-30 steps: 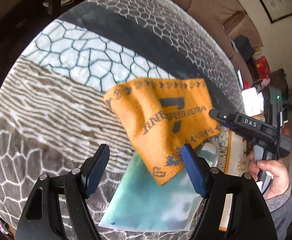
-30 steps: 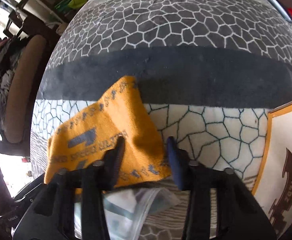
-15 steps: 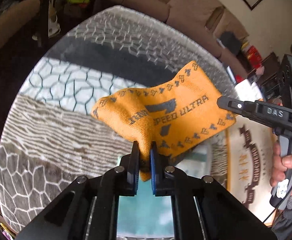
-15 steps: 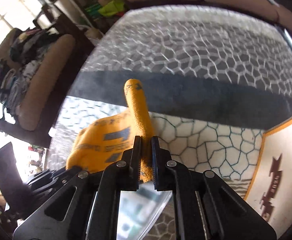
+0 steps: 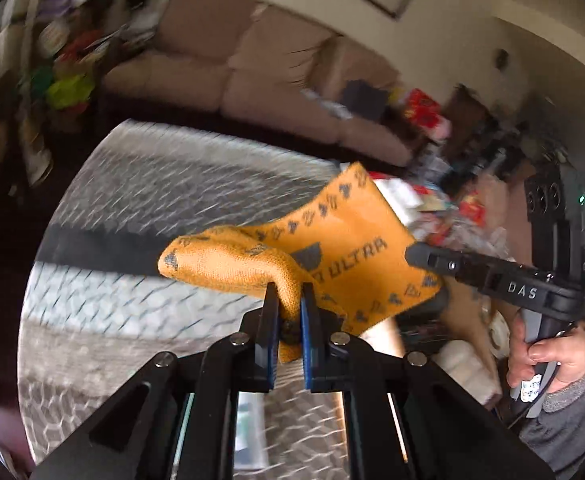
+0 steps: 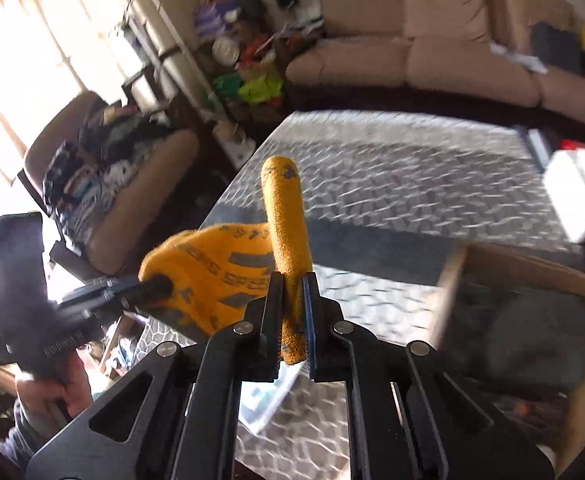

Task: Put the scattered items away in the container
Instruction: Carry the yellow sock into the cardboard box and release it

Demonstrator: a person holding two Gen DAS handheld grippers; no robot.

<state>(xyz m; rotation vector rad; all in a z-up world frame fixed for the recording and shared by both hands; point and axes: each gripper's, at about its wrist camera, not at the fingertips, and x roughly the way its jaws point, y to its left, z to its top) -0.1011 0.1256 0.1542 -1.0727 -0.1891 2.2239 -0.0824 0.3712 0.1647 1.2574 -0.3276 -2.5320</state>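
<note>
Both grip: left gripper, right gripper pinch orange knitted cloth | keep taut, level | carry toward cardboard box

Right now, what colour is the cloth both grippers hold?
Orange cloth with dark grey print; clearest in the left wrist view.

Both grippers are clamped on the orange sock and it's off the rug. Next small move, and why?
Probably carry the orange knitted sock sideways toward the open brown cardboard box that shows at the right of the right wrist view. The left gripper and the right gripper each pinch an edge, and the sock hangs clear above the grey patterned rug.
</note>
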